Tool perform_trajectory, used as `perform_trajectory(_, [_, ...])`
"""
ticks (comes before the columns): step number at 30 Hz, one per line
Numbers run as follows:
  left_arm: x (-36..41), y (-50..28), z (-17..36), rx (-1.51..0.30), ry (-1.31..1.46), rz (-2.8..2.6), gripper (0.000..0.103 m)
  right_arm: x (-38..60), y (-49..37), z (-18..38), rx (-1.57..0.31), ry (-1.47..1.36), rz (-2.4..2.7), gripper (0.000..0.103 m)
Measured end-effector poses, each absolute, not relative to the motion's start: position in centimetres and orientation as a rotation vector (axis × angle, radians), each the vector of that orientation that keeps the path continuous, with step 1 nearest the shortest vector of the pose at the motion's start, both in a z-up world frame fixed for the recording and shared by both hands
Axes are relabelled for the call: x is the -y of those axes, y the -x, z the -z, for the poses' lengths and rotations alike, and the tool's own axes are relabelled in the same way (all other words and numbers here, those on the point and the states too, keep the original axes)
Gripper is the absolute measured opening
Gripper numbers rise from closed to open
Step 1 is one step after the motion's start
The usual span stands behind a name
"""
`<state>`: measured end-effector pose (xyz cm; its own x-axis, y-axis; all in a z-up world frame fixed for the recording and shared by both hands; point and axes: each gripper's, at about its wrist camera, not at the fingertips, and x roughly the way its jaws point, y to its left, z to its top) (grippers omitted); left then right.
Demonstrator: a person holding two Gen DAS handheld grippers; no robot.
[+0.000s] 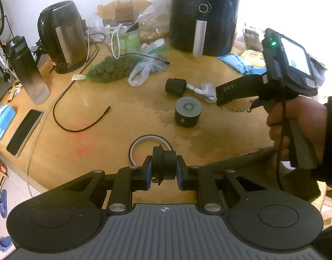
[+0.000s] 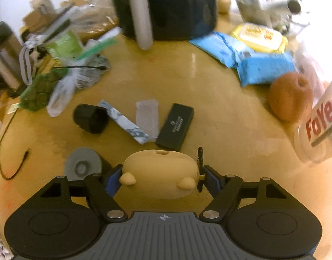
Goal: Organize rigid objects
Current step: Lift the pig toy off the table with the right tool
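- Our left gripper [image 1: 163, 169] sits at the bottom centre of the left wrist view, its jaws clamped on a small black cylindrical part [image 1: 165, 162], held above a tape ring [image 1: 149, 146] on the desk [image 1: 122, 119].
- Our right gripper [image 2: 161, 178] has its jaws around a tan earbud case [image 2: 159, 169] at the lower middle of the right wrist view; the pads appear to press its sides (the blur leaves some doubt), so we judge it gripped.
- The step in hand looks like collecting loose items; next, each needs a clear spot to be set down.
- Mid-frame, close ahead of the case, lie a black box [image 2: 174, 125], a marbled bar [image 2: 123, 121], a black cup [image 2: 91, 118] and a grey-topped cylinder [image 2: 83, 165]; these crowd any placement there.
- An air fryer [image 1: 204, 17] and kettle [image 1: 61, 36] stand along the upper edge of the left wrist view.
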<state>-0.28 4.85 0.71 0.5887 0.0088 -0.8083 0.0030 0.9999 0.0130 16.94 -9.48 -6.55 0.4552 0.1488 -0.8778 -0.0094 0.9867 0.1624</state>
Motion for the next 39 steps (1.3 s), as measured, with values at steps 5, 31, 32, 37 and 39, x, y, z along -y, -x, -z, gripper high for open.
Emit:
perform_trajectory(5, [-4.4, 0.4, -0.8, -0.936, -0.015, 0.003, 0.022, 10.1, -15.6, 4.6, -1.039, -0.097, -0.169, 0.079])
perform_trajectory(31, [-1.1, 1.1, -1.1, -0.923, -0.032, 0.060, 0.022, 15.6, -7.6, -0.6, -0.883, 0.012, -0.330, 0.079])
perform_trajectory(32, [-0.9, 1.2, -1.1, -0.925, -0.033, 0.065, 0.022, 15.9, -7.4, -0.7, -0.884, 0.003, -0.333, 0.079])
perform_trajectory(37, [0.1, 1.2, -0.6, -0.946, -0.044, 0.078, 0.022, 17.4, -6.2, -0.9, -0.896, -0.036, -0.333, 0.079])
perform_trajectory(39, [0.6, 1.3, -0.4, -0.956, -0.048, 0.087, 0.022, 18.1, -5.7, -1.0, -0.900, -0.050, -0.333, 0.079])
